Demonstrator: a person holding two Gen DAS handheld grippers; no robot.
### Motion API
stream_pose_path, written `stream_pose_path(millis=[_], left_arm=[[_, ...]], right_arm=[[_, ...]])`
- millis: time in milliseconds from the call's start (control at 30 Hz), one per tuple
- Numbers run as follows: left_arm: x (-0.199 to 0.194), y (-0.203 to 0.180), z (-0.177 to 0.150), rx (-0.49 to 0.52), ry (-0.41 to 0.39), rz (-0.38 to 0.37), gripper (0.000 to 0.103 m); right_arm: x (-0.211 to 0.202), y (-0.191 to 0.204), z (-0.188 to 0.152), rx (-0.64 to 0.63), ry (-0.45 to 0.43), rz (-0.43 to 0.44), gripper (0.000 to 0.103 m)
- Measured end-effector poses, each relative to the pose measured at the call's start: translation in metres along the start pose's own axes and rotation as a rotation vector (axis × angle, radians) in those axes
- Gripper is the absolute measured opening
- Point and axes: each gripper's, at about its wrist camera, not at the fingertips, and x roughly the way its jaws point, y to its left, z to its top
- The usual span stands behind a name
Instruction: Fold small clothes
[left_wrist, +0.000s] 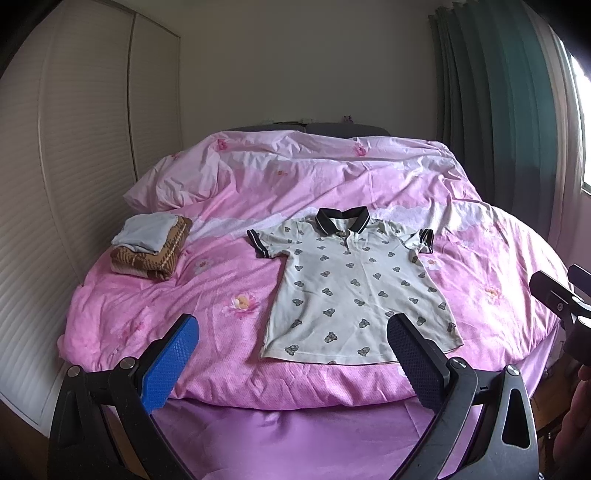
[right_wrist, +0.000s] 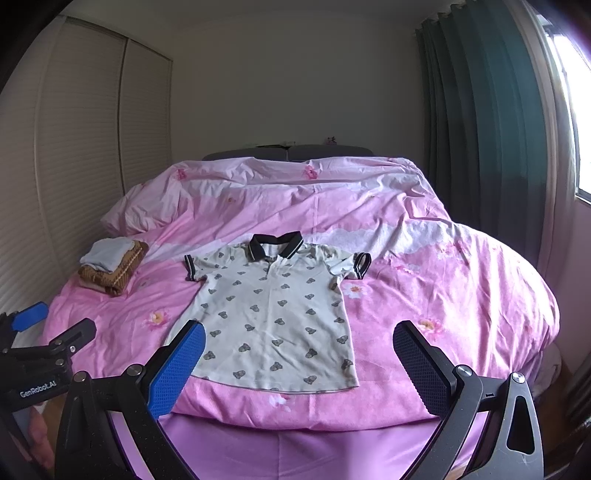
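A small cream polo shirt (left_wrist: 351, 288) with a bear print, black collar and black sleeve cuffs lies flat and face up on the pink quilt, collar away from me; it also shows in the right wrist view (right_wrist: 273, 314). My left gripper (left_wrist: 293, 328) is open and empty, held off the foot of the bed near the shirt's hem. My right gripper (right_wrist: 299, 336) is open and empty, also before the hem. In the right wrist view the left gripper (right_wrist: 51, 328) appears at the lower left.
A stack of folded clothes (left_wrist: 151, 247), pale blue on brown, sits on the bed's left side, also in the right wrist view (right_wrist: 110, 266). A pink pillow (left_wrist: 173, 184) lies behind it. Wardrobe doors (left_wrist: 74, 166) stand left, green curtains (left_wrist: 491, 110) right.
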Motion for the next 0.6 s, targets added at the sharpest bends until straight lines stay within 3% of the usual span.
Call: stream_pose_path(millis=[600], left_arm=[[0.0000,-0.0038,-0.0033,0.002,0.003,-0.002,0.103]], right_arm=[[0.0009,-0.0011,-0.0009,0.002,0.005,0.003,0.103]])
